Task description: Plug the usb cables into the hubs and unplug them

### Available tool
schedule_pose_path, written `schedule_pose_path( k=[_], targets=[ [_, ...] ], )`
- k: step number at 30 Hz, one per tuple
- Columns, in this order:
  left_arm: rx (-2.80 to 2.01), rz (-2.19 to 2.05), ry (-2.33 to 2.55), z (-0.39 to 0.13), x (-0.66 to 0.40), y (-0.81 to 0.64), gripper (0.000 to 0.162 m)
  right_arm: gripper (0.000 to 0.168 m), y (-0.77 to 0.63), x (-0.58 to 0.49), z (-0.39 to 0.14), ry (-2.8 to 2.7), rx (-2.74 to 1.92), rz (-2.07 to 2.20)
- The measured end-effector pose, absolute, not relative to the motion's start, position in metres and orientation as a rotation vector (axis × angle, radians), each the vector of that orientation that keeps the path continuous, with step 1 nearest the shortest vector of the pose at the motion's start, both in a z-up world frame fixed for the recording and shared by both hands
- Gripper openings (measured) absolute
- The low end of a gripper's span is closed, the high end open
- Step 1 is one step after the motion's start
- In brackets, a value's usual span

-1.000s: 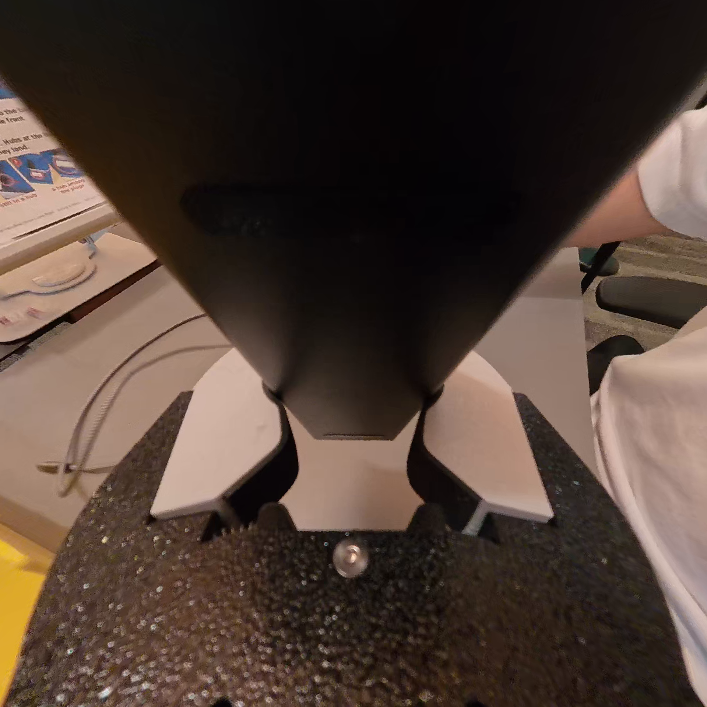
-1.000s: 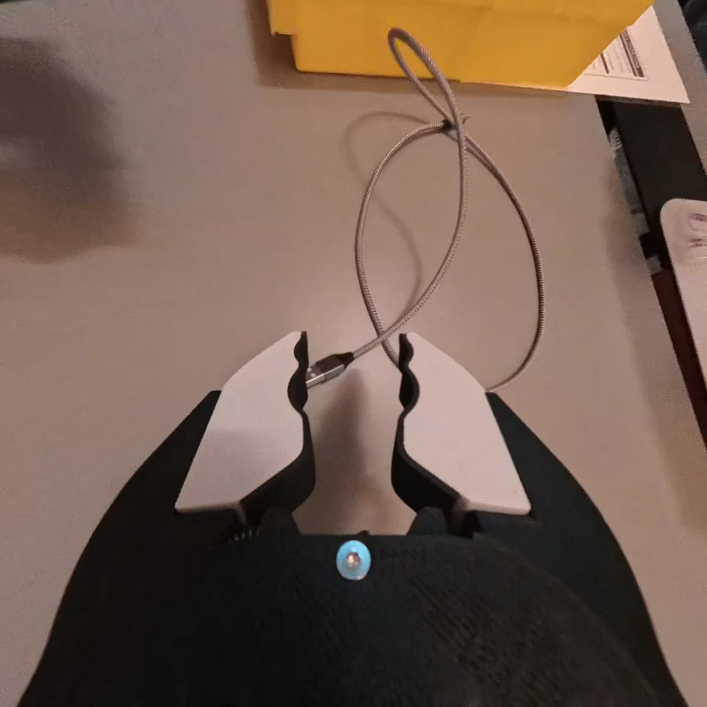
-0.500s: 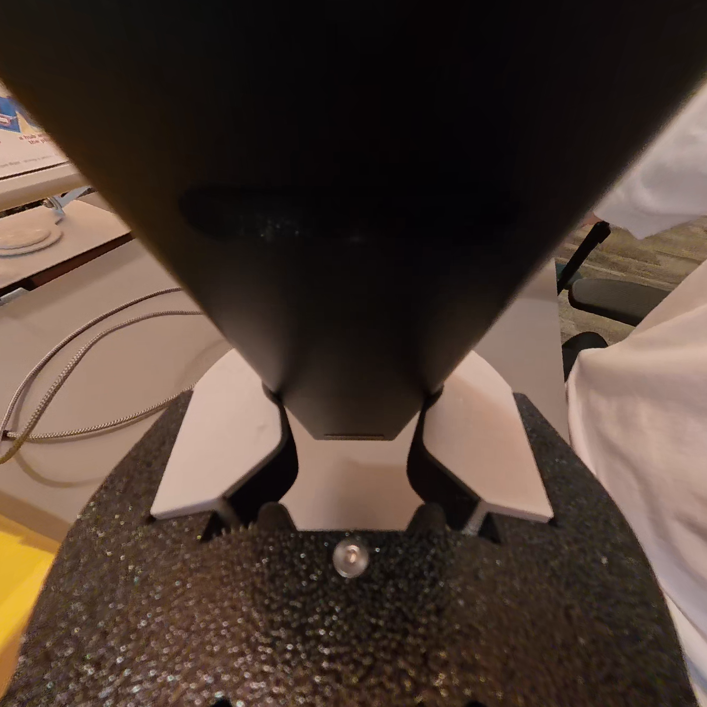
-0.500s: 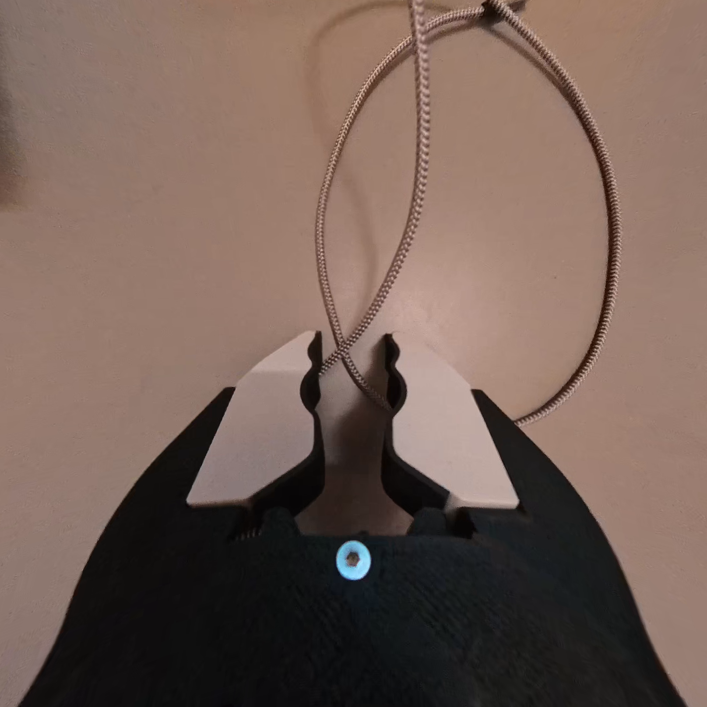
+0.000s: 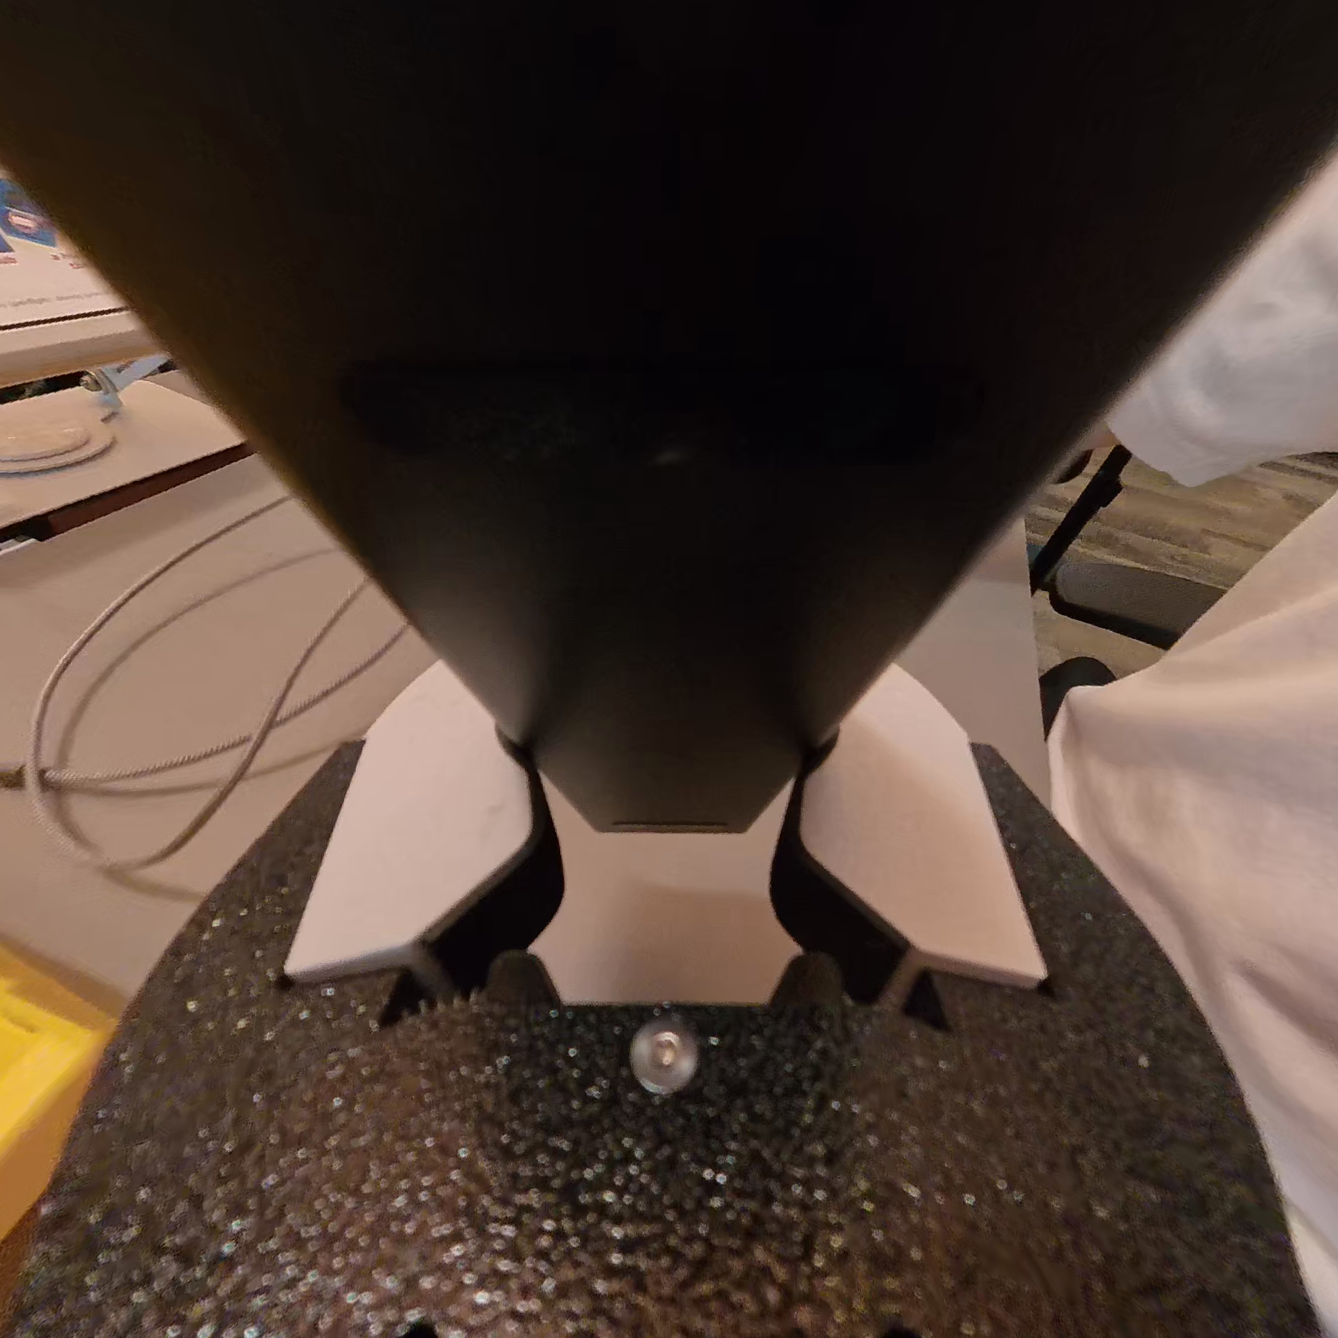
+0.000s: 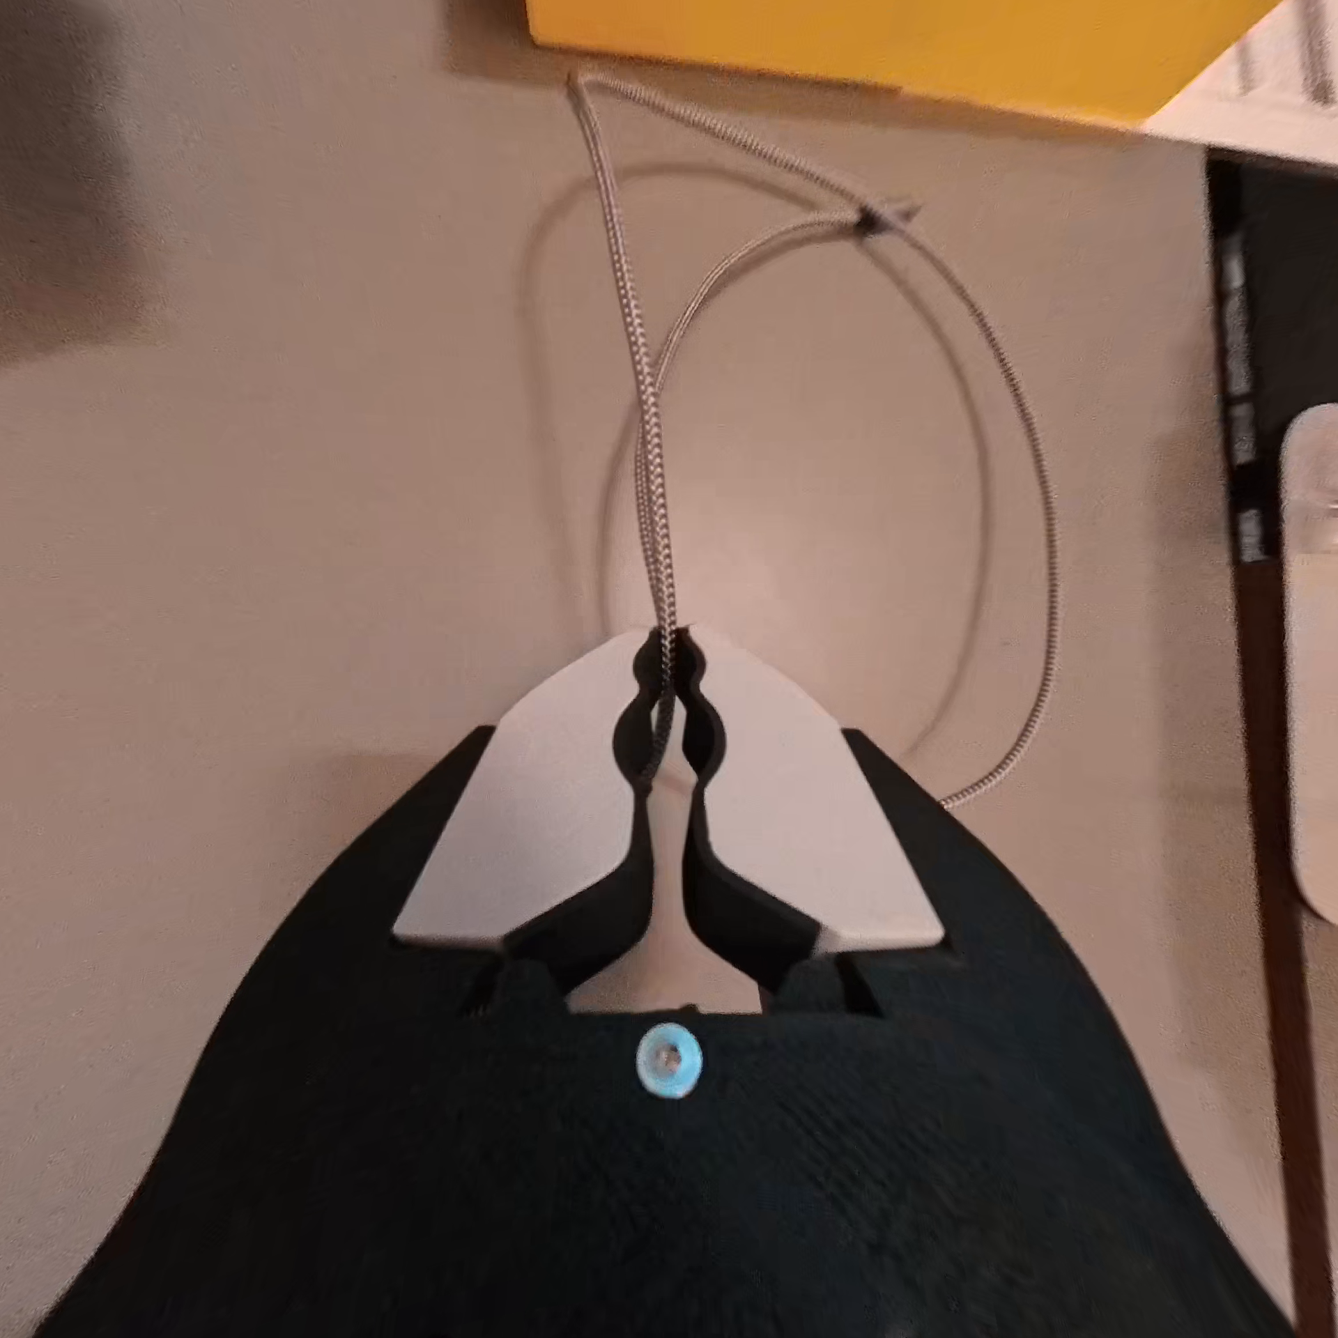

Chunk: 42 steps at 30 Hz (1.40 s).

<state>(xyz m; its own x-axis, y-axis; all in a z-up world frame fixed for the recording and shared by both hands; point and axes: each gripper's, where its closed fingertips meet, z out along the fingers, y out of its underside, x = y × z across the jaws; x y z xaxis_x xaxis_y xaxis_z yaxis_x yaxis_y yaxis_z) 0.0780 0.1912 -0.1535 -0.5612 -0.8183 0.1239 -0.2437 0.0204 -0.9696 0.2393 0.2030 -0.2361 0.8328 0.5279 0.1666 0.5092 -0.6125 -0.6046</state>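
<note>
Beige table [image 6: 289, 507] lay below both tools. Right gripper [image 6: 670, 641] pinched two strands of one braided cable [image 6: 1028, 449]; left gripper [image 5: 666, 753] clamped one black hub [image 5: 666, 434].

The hub [image 5: 666, 434] sits clamped between the jaws of the left gripper [image 5: 666, 753], above the tabletop [image 5: 181, 579]. To its left the cable [image 5: 145, 767] lies looped on the tabletop, with the bin [image 5: 36, 1050] nearer at the lower left. In the right wrist view, the right gripper [image 6: 672, 637] pinches two strands of the cable [image 6: 655, 470], whose loop spreads ahead and to the right on the tabletop [image 6: 289, 507]; the bin [image 6: 869, 51] stands beyond, a paper sheet [image 6: 1267, 108] to its right.
</note>
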Motion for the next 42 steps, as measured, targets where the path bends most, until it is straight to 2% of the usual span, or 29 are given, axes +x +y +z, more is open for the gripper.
schedule_pose_path(
  k=[12, 17, 21, 25, 33, 38, 40, 42],
  targets=[
    [-1.062, -1.621, 1.768, -0.144, 0.07, 0.189, 0.071, 0.004, 0.077, 0.328, 0.021, -0.464, -1.896, -0.394],
    [-1.047, -1.644, 1.785, -0.145, 0.077, 0.179, 0.07, 0.004, 0.005, 0.366, 0.085, -0.34, -1.847, -0.573],
    [-1.022, -1.641, 1.82, -0.142, 0.083, 0.17, 0.071, 0.003, -0.042, 0.383, 0.117, -0.255, -1.827, -0.652],
    [-1.003, -1.653, 1.837, -0.14, 0.089, 0.163, 0.071, 0.003, -0.055, 0.381, 0.08, -0.228, -1.94, -0.511],
    [-0.99, -1.699, 1.878, -0.143, 0.1, 0.143, 0.071, 0.003, 0.009, 0.353, -0.126, -0.246, -2.267, -0.387],
    [-0.993, -1.692, 1.892, -0.144, 0.097, 0.136, 0.071, 0.008, 0.033, 0.353, -0.22, -0.116, -2.42, -0.15],
    [-0.995, -1.7, 1.889, -0.144, 0.093, 0.135, 0.071, 0.013, 0.036, 0.364, -0.243, -0.102, -2.513, -0.198],
    [-1.005, -1.7, 1.887, -0.146, 0.091, 0.135, 0.071, 0.018, 0.049, 0.362, -0.245, -0.144, -2.504, -0.223]
  ],
)
